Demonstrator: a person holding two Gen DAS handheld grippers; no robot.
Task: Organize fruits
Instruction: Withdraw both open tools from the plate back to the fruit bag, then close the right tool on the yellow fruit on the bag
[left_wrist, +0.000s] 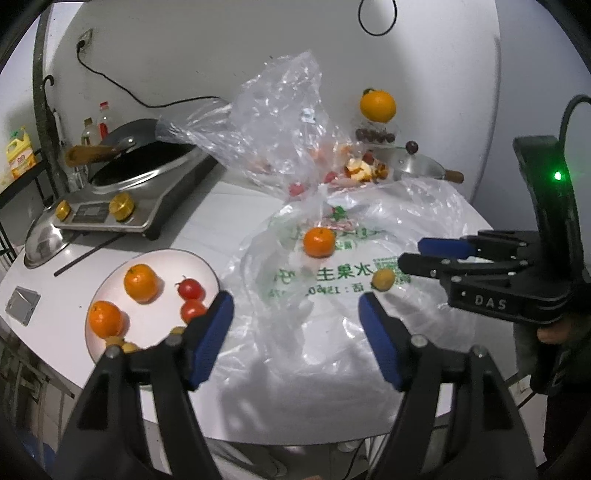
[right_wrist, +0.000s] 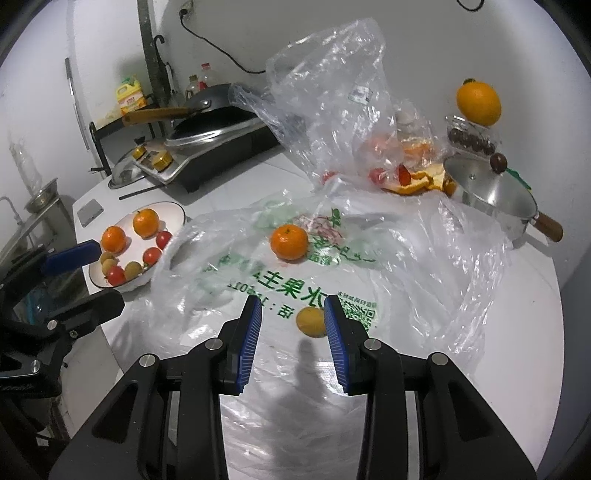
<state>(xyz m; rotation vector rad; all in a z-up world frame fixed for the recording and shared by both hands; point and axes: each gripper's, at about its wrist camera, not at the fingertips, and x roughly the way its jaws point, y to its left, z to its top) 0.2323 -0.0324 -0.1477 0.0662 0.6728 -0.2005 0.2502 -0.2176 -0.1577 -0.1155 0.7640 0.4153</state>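
Between the parted blue pads of the right tongs (right_wrist: 293, 332), a small yellow fruit (right_wrist: 311, 322) on the printed plastic bag (right_wrist: 369, 266), ungripped. Left tongs (left_wrist: 296, 321) wide open, empty, beside the plate (left_wrist: 162, 258) of oranges and tomatoes. Farther out on the white worktop (left_wrist: 55, 314): one orange (left_wrist: 319, 242), a crumpled clear bag (left_wrist: 280, 122), stove with wok (left_wrist: 144, 162), lidded pot (right_wrist: 491, 192), white wall (left_wrist: 221, 44) behind.
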